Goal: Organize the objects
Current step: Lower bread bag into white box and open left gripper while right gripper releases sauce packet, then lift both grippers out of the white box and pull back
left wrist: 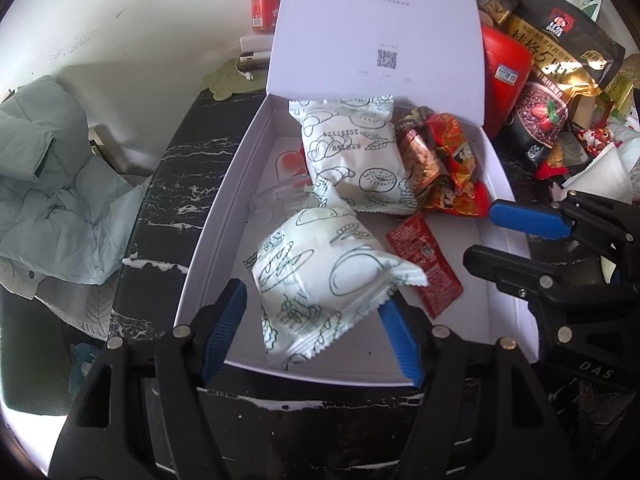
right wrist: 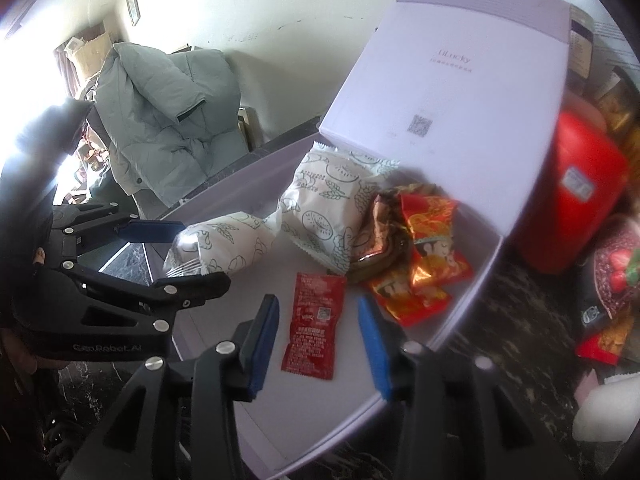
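A white box (left wrist: 208, 232) with its lid up lies on a black marble table (left wrist: 172, 184). Inside it are two white bread packets: the near one (left wrist: 320, 280) and one further back (left wrist: 352, 152). A red sauce sachet (left wrist: 424, 264) and red-gold snack packets (left wrist: 448, 168) lie there too. My left gripper (left wrist: 312, 304) straddles the near bread packet, which rests on the box floor; the pads do not squeeze it. In the right wrist view, my right gripper (right wrist: 316, 302) stands open around the red sachet (right wrist: 312, 324), which lies flat with gaps on both sides.
A red container (left wrist: 508, 76) and dark oat bags (left wrist: 560, 48) crowd the table to the right of the box. A jar (left wrist: 266, 0) stands behind the lid. A grey-green jacket (left wrist: 48, 180) lies beyond the table's left edge.
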Demonstrator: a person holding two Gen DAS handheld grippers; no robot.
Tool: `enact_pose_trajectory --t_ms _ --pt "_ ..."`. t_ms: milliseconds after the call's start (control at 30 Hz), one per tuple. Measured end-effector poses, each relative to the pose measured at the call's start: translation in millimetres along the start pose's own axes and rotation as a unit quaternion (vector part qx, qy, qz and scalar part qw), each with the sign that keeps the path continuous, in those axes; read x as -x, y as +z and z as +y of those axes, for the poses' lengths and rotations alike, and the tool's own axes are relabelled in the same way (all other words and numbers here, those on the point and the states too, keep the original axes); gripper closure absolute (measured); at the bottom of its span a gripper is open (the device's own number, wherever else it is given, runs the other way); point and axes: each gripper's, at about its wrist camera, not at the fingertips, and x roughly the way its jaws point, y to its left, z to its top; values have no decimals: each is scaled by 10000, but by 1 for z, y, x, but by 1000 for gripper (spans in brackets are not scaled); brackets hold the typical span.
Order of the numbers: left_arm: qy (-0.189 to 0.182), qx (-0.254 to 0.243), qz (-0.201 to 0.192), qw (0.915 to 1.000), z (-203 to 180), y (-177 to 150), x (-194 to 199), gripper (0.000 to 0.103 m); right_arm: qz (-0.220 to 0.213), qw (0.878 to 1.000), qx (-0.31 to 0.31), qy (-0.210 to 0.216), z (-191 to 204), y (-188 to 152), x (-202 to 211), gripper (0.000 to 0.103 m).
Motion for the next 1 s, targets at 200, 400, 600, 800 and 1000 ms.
enact_pose_trajectory --t_ms 200,400,600,800,1000 --pt "61 47 -192 9998 -2 -3 24 37 -167 9998 49 -115 8 2 24 58" --pt "215 93 -468 9986 -3 -4 52 32 -358 9991 57 -198 16 2 49 55" --pt "300 69 -740 9968 -9 -10 85 29 -540 9981 112 -284 26 0 75 52" --pt "369 90 -994 9943 -12 -19 115 23 -782 9959 201 -408 40 -4 104 44" --pt "534 89 -1365 9892 -15 -31 151 16 -1022 9931 158 -561 51 -9 133 35"
